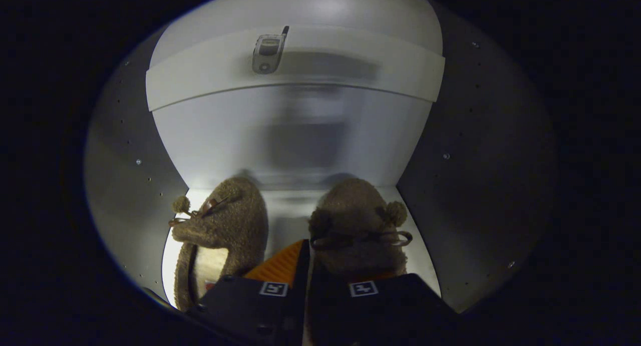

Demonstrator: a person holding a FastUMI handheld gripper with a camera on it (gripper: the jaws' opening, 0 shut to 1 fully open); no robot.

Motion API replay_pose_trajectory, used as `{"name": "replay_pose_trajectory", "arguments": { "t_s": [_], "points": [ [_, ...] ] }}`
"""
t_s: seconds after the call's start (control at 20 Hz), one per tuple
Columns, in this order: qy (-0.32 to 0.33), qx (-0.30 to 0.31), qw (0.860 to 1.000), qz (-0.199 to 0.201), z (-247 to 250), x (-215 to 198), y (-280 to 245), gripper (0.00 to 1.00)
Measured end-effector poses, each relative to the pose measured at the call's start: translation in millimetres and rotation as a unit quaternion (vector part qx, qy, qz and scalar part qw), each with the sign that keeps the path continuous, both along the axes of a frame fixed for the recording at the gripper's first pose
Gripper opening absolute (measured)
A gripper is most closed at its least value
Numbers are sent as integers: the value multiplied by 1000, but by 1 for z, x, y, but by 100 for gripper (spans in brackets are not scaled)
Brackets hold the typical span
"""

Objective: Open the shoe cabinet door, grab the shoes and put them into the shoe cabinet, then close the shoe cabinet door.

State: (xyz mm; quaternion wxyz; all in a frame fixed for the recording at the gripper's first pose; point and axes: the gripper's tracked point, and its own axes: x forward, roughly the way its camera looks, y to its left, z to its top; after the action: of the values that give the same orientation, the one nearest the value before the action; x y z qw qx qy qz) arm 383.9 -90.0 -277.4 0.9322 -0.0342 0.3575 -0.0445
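My fingers (306, 286) sit nearly closed inside the shoe cabinet (465, 150), seemingly pinching the right slipper (358, 226), the left slipper (228, 231) lying parallel alongside it, toes pointing inward.

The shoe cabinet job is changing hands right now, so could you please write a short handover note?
Gripper: inside the open shoe cabinet, fingers close together between the two slippers; whether they grip anything cannot be told.
Left slipper and right slipper sit side by side on the cabinet floor, toes toward the back wall.
A hinge fitting sits on the panel above.
Done: door open, shoes inside.
Left: draw the gripper out, then close the door.
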Motion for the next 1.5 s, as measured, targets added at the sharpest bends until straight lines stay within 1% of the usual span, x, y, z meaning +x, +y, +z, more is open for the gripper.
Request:
{"name": "replay_pose_trajectory", "arguments": {
  "t_s": [0.1, 0.2, 0.35, 0.5, 0.55, 0.6, 0.7, 0.8, 1.0, 1.15, 1.25, 1.35, 1.5],
  "points": [
    [-10, 9, 1000, -3, 8, -11, 4, 38],
    [-35, 21, 999, -13, 20, -20, 3, 54],
    [-86, 46, 995, -20, 61, -42, 4, 78],
    [-148, 39, 988, -14, 114, -73, 8, 85],
    [-175, 38, 984, -9, 135, -85, 12, 94],
    [-203, 45, 978, 3, 155, -99, 21, 97],
    [-254, 54, 965, 17, 204, -140, 34, 99],
    [-286, 57, 956, 32, 223, -182, 48, 99],
    [-327, 47, 941, 66, 253, -266, 69, 98],
    [-340, 42, 935, 87, 268, -330, 69, 98],
    [-354, 48, 930, 88, 279, -372, 59, 98],
    [-363, 61, 926, 78, 285, -409, 42, 98],
    [-360, 58, 929, 63, 285, -453, 9, 97]
  ]
}}
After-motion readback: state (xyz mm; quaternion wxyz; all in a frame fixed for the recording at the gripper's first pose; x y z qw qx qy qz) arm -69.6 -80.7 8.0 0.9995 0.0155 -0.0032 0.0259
